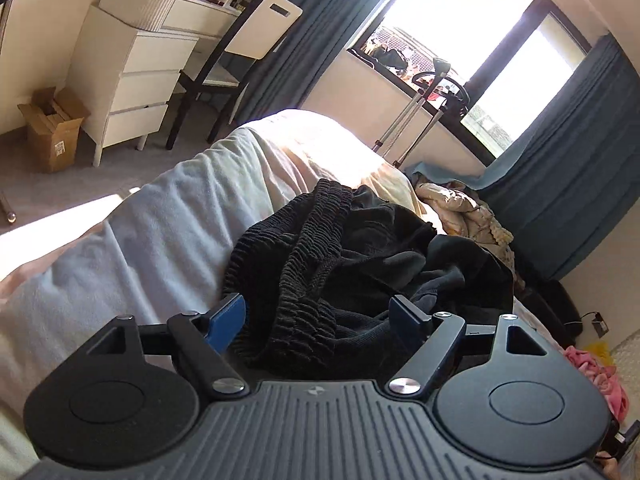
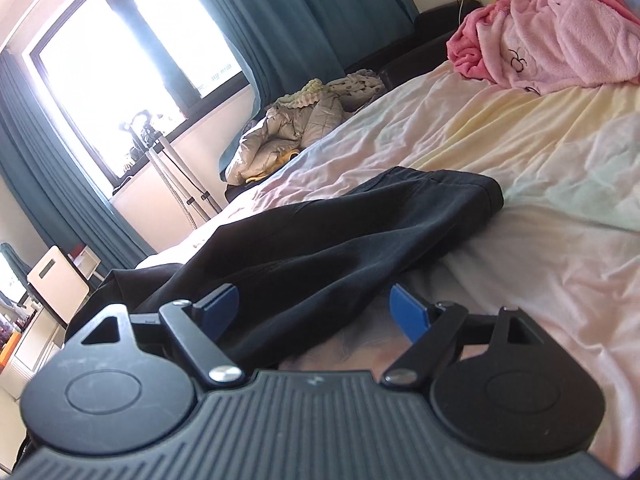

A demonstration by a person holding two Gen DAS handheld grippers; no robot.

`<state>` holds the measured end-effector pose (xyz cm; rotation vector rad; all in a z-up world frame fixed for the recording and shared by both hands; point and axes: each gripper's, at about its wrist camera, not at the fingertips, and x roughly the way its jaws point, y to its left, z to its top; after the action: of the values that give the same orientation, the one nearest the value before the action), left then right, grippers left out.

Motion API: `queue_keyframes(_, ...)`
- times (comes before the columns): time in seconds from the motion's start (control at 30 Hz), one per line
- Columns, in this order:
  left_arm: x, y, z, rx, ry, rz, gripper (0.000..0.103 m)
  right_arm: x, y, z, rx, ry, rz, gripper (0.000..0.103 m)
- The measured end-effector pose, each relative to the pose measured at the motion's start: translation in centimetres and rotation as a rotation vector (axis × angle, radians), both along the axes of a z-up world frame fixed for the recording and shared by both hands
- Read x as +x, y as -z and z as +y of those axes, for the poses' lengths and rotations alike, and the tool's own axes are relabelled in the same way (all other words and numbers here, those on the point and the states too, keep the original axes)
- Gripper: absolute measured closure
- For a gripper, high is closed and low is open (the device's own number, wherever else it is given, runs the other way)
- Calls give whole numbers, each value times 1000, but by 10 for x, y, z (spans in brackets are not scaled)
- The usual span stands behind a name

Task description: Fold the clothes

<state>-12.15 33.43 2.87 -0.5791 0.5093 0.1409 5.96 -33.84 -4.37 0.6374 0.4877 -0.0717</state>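
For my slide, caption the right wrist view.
Open right claw over black trousers spread on a bed.

Bed (image 2: 520, 184) carried everything, covered by wrinkled pale sheet with pastel tints. Black garment (image 2: 340, 248) lay on sheet at centre of right wrist view, stretched toward 1 o'clock. Pink fleece pile (image 2: 552, 40) sat on sheet at 1 o'clock, well apart from garment. Beige quilted jacket (image 2: 288, 132) heaped at 11 o'clock by bed's far edge; unclear if on bed.
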Motion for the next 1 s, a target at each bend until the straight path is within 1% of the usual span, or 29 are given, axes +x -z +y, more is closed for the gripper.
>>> queue_keyframes(0.03, 4, -9, -14, 38, 24, -12, 19, 0, 3, -6, 32, 17, 6, 19)
queue_keyframes(0.1, 17, -21, -44, 82, 86, -32, 19, 1, 11, -21, 105, 56, 21, 19)
queue_keyframes(0.2, 57, -30, -97, 140, 213, -28, 18, 0, 17, -38, 191, 101, 28, 19)
queue_keyframes(0.23, 73, -30, -117, 165, 259, -17, 18, 0, 15, -41, 189, 111, 29, 19)
queue_keyframes(0.3, 108, -23, -159, 229, 353, 12, 18, 0, 10, -45, 147, 125, 31, 19)
queue_keyframes(0.37, 141, -12, -202, 316, 432, 51, 18, 1, 4, -45, 99, 121, 26, 18)
queue_keyframes(0.47, 186, 10, -261, 463, 511, 98, 18, 3, -5, -42, 42, 93, 8, 17)
queue_keyframes(0.5, 198, 16, -275, 501, 524, 108, 19, 2, -8, -40, 24, 81, -1, 17)
queue_keyframes(0.6, 230, 33, -301, 572, 523, 124, 19, 0, -15, -33, -47, 41, -32, 17)
queue_keyframes(0.73, 272, 56, -337, 668, 520, 146, 19, 3, -22, -22, -113, -27, -78, 16)
queue_keyframes(0.8, 293, 67, -354, 716, 519, 157, 19, 6, -22, -16, -151, -70, -101, 16)
queue_keyframes(0.87, 314, 79, -372, 764, 517, 168, 19, 7, -20, -11, -179, -89, -113, 16)
queue_keyframes(0.9, 324, 84, -381, 788, 516, 173, 20, 8, -15, -10, -168, -91, -110, 16)
queue_keyframes(0.97, 345, 96, -398, 836, 514, 184, 27, 10, -6, -6, -143, -96, -103, 16)
queue_keyframes(1.0, 351, 98, -403, 846, 511, 189, 37, 11, -3, -5, -142, -103, -94, 16)
